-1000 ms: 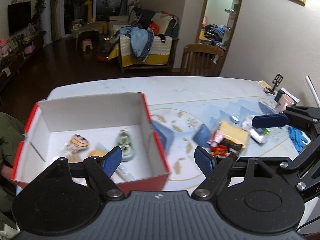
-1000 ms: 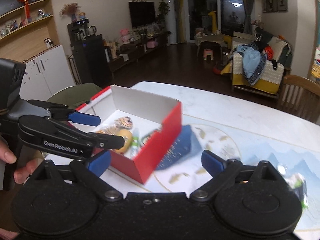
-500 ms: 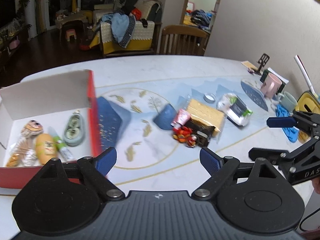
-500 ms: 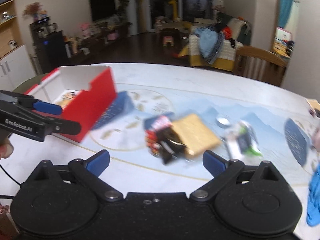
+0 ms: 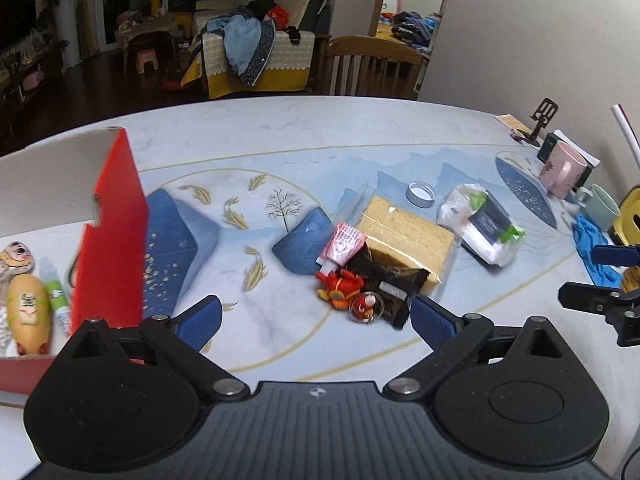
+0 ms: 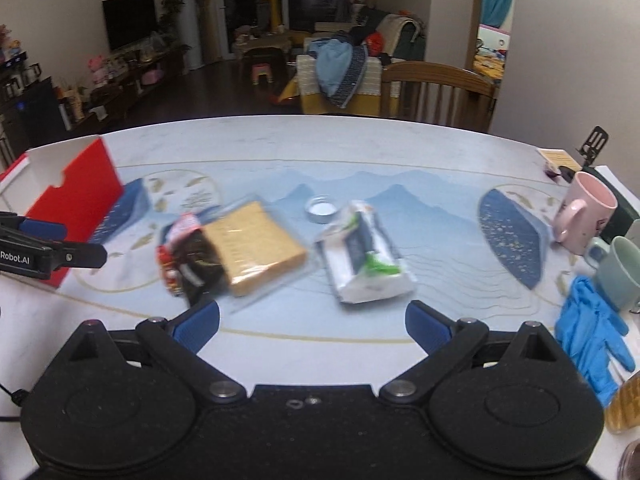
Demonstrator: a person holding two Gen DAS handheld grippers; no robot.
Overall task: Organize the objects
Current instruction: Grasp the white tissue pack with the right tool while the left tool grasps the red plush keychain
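Both views have swung off the red box (image 5: 112, 240) since 1 second ago; it now sits beyond the left finger. Left gripper (image 5: 316, 322) jaws are opening, nothing between them. Right gripper (image 6: 312, 326) stands wide and empty. Step in hand: approaching the next item. Just ahead of the left jaws lie a small red toy (image 5: 340, 284) and a crinkled black wrapper (image 5: 388, 280), then a bagged tan sponge-like block (image 5: 404, 232), possibly cake. Next: descend and close on 1 piece.

A: A home?
B: Yes: a sofa (image 5: 256, 60) heaped with clothes, a television (image 6: 128, 20), a wooden dining chair (image 6: 436, 92) at the far edge of a table (image 5: 280, 128)
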